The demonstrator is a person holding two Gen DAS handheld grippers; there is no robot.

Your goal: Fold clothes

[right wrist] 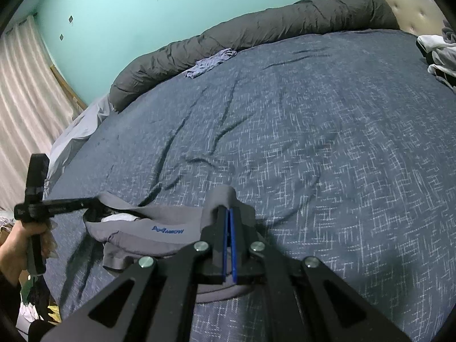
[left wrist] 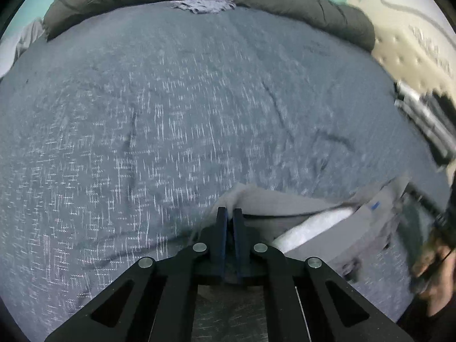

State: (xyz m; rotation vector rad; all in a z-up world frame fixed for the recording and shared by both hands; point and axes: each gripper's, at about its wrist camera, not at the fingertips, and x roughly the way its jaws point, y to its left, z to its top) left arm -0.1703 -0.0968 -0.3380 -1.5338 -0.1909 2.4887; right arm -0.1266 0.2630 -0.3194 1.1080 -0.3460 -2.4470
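A pair of grey underpants [right wrist: 159, 232] with blue lettering on the waistband is held stretched low over the blue patterned bedspread [right wrist: 313, 142]. My right gripper [right wrist: 228, 210] is shut on one end of the waistband. My left gripper [left wrist: 229, 211] is shut on the other end; it also shows at the left of the right wrist view [right wrist: 92, 201]. In the left wrist view the underpants [left wrist: 313, 228] run off to the right, with a white lining showing, toward the blurred right gripper [left wrist: 427, 208].
A rolled dark grey duvet [right wrist: 256, 28] lies along the far edge of the bed. A small lilac garment [right wrist: 211, 61] lies next to it. A pile of grey and white clothes [right wrist: 439, 51] sits at the right. A curtain [right wrist: 25, 94] hangs at the left.
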